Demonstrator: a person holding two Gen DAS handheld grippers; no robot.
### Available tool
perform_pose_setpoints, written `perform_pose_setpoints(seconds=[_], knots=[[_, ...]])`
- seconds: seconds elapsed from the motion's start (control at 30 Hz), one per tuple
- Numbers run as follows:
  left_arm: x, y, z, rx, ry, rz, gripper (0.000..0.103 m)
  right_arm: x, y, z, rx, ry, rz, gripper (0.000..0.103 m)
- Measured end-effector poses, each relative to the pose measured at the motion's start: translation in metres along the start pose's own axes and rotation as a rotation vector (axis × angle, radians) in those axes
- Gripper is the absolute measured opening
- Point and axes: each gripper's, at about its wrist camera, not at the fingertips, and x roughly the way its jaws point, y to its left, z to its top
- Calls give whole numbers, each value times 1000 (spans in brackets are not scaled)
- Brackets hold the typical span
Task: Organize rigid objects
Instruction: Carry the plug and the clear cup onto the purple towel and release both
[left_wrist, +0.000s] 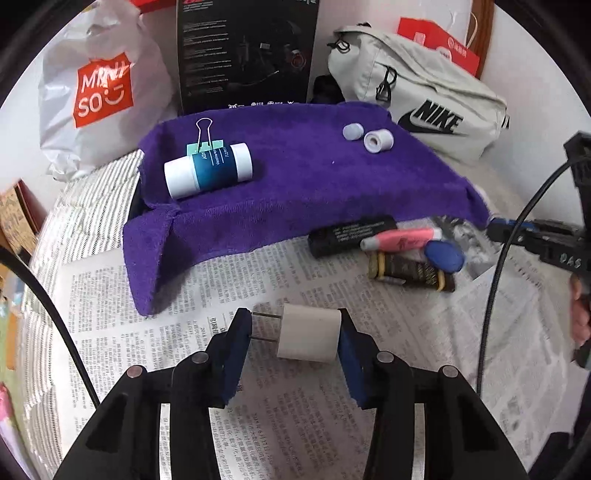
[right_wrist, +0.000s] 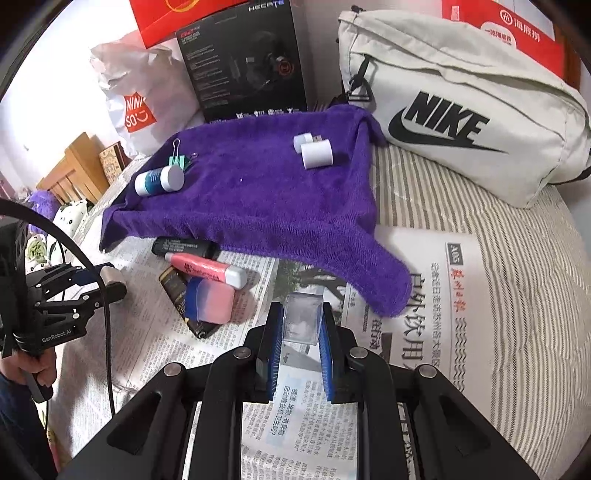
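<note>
My left gripper (left_wrist: 295, 338) is clamped on a small white plastic wall charger (left_wrist: 309, 336), a rounded block lying sideways between the blue padded fingers (left_wrist: 236, 354), its two metal prongs against the left pad. It hangs just above the printed newspaper (left_wrist: 207, 295) spread over a striped bed cover.

My right gripper (right_wrist: 302, 334) pinches a small clear plastic box (right_wrist: 302, 320), glossy and square-edged, over the newspaper near the drooping corner of the fuzzy purple towel (right_wrist: 266, 199).

On the towel's raised flat top I see a white cylindrical bottle with a teal label (left_wrist: 207, 170) lying on its side against a mint-green binder clip with wire handles (left_wrist: 205, 142). Further right sit two small pale stubby cylinders (left_wrist: 377, 140), close together.

Beside the towel's front edge lies a loose pile: a matte black rectangular bar (left_wrist: 351, 234), a pink tube with a white cap (left_wrist: 400, 238), a blue oval piece (left_wrist: 443, 255) and a dark tube with gold bands (left_wrist: 410, 272).

Behind stand a soft beige Nike bag (right_wrist: 461, 110) and a crinkled white Miniso bag (left_wrist: 99, 92).
</note>
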Motion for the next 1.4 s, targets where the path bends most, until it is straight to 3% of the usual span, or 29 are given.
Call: perform_pose_setpoints(seconds=[0.43,0.8,1.1,1.4], knots=[[-14,12,23,-44,-36,-19,43,-2,5,26,-38,-17,26,18],[-7,32,57,-86,-48,-16,43,9,8,67,-67,-37,29,18],[14,53,88,-125,-36,-7,43,35,0,93,-59,-38,11,18],[51,65,88,-163,35,-7,43,59,-8,99,-46,-2,6,18]])
